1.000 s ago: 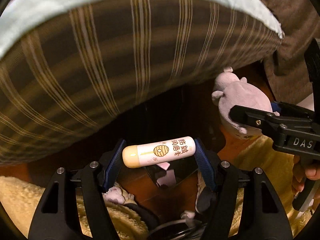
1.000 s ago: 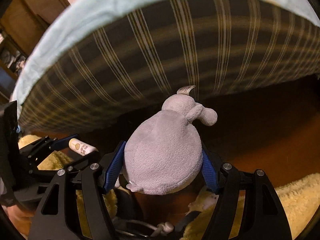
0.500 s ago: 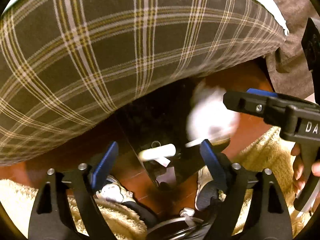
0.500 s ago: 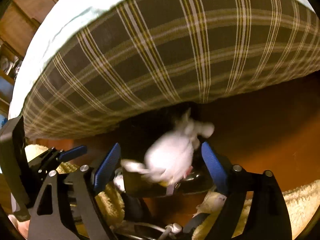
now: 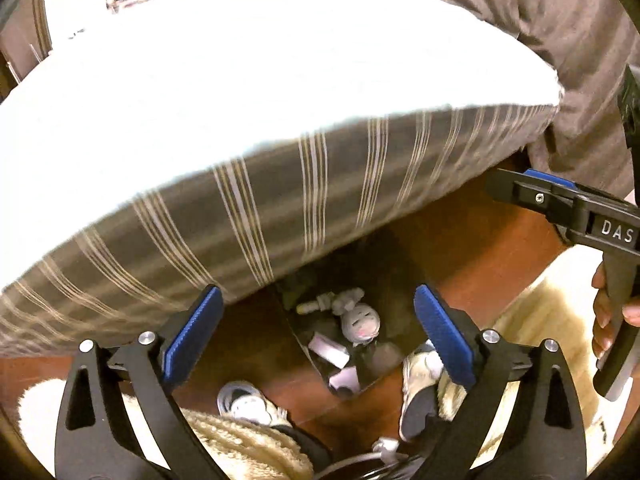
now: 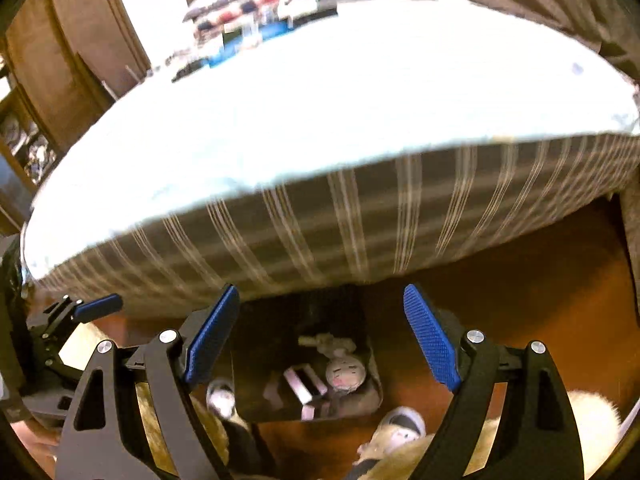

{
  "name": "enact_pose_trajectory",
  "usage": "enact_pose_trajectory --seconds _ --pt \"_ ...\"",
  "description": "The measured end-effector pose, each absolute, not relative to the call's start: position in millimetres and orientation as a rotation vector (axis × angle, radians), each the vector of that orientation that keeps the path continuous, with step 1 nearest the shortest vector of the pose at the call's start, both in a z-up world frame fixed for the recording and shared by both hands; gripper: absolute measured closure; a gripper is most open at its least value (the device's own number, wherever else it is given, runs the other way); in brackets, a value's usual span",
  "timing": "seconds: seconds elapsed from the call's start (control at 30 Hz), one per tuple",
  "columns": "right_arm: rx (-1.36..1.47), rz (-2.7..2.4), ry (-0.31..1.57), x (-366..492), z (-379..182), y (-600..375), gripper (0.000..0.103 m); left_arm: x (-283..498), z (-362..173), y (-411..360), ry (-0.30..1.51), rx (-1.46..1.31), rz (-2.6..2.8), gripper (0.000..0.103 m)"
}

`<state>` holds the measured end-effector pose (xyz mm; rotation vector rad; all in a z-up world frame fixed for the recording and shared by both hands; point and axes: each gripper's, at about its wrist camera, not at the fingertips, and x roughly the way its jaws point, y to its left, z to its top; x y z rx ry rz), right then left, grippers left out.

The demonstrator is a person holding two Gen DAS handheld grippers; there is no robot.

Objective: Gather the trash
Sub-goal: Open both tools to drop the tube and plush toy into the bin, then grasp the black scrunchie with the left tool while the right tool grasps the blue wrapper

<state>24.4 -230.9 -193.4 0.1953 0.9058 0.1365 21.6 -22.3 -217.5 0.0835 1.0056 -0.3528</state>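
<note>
A dark bin [image 5: 384,280] stands on the wooden floor below the bed edge; it also shows in the right wrist view [image 6: 256,360]. Inside lie the grey plush toy [image 5: 358,320], also in the right wrist view [image 6: 345,372], the white lip-balm tube [image 5: 310,306], also in the right wrist view [image 6: 314,339], and pale scraps. My left gripper [image 5: 316,334] is open and empty above the bin. My right gripper [image 6: 320,336] is open and empty above it too, and shows at the right of the left view [image 5: 560,204].
A bed with a plaid side [image 5: 280,216] and pale sheet [image 6: 320,112] fills the upper views. The person's slippered feet [image 5: 420,384] and fuzzy yellow trousers [image 5: 240,448] stand beside the bin. Brown fabric [image 5: 580,40] hangs at right.
Both grippers opened and dropped their loads: the tube and the plush toy fell into the bin. Both grippers then rose, so the bed top has come into view.
</note>
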Motion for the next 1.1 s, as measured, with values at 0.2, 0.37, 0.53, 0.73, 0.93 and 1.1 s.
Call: enact_pose_trajectory --seconds 0.2,0.37,0.53,0.73,0.93,1.1 --pt "0.169 0.149 0.798 30.6 -151.6 -242.3 0.018 29.9 -172.2 -13.2 0.909 0.053 -0.326 0.008" --pt "0.137 0.171 0.744 49.2 -135.9 -228.0 0.017 46.1 -144.4 -1.4 0.846 0.054 -0.281 0.008" --pt "0.159 0.221 0.714 81.2 -125.6 -216.9 0.017 73.0 -134.8 10.4 0.825 0.048 -0.227 0.008" --pt "0.135 0.218 0.733 126.5 -126.9 -198.9 0.018 106.4 -127.1 19.9 0.800 0.053 -0.196 0.008" --pt "0.223 0.259 0.785 171.7 -137.4 -195.8 0.035 136.4 -118.1 27.3 0.777 0.045 -0.170 0.008" --pt "0.227 0.274 0.797 195.4 -137.1 -189.1 0.038 157.1 -114.4 25.0 0.764 0.064 -0.171 0.008"
